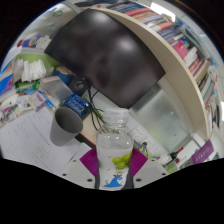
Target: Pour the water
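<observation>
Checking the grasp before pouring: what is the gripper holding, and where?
The gripper holds the clear water bottle, its pads pressing both sides of the lower body.

- The bottle's base is cut off at the bottom of the view, so what it rests on cannot be seen.
- The pads show only as slivers beside the bottle; whether they press on it cannot be told.
- The label print is too small to read.
- The inside of the grey cup is too dark to tell its contents.
- The book spines on the shelf are too small to read.
- The clutter on the bench beyond the cup is too blurred to name.
</observation>
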Action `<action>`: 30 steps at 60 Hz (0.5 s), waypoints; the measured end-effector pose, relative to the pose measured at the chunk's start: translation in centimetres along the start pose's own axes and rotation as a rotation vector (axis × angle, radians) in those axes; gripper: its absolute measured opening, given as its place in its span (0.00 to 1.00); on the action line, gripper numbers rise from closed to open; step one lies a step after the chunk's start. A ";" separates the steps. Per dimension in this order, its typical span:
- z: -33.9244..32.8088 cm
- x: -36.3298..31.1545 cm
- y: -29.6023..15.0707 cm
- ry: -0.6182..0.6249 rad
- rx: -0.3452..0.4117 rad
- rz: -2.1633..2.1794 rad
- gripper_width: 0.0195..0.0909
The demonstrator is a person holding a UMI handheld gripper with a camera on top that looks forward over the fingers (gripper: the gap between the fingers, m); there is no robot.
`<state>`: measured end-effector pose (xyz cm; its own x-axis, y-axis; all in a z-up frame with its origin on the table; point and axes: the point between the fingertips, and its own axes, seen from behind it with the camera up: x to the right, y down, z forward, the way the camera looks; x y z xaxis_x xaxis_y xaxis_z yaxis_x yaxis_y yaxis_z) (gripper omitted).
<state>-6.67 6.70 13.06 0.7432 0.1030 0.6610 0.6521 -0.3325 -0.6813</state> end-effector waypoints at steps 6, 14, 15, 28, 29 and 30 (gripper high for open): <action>1.5 0.5 -1.4 0.015 0.008 -0.285 0.26; 3.0 1.1 -3.1 0.047 0.032 -0.621 0.26; 3.1 1.1 -3.2 0.050 0.035 -0.661 0.25; 5.0 2.0 -4.1 0.061 -0.004 -1.007 0.26; 5.1 2.2 -4.3 0.069 -0.006 -1.030 0.26; 5.2 2.2 -4.5 0.076 -0.004 -1.050 0.26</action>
<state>-7.20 13.26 16.01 -0.2057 0.2824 0.9370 0.9627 -0.1133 0.2455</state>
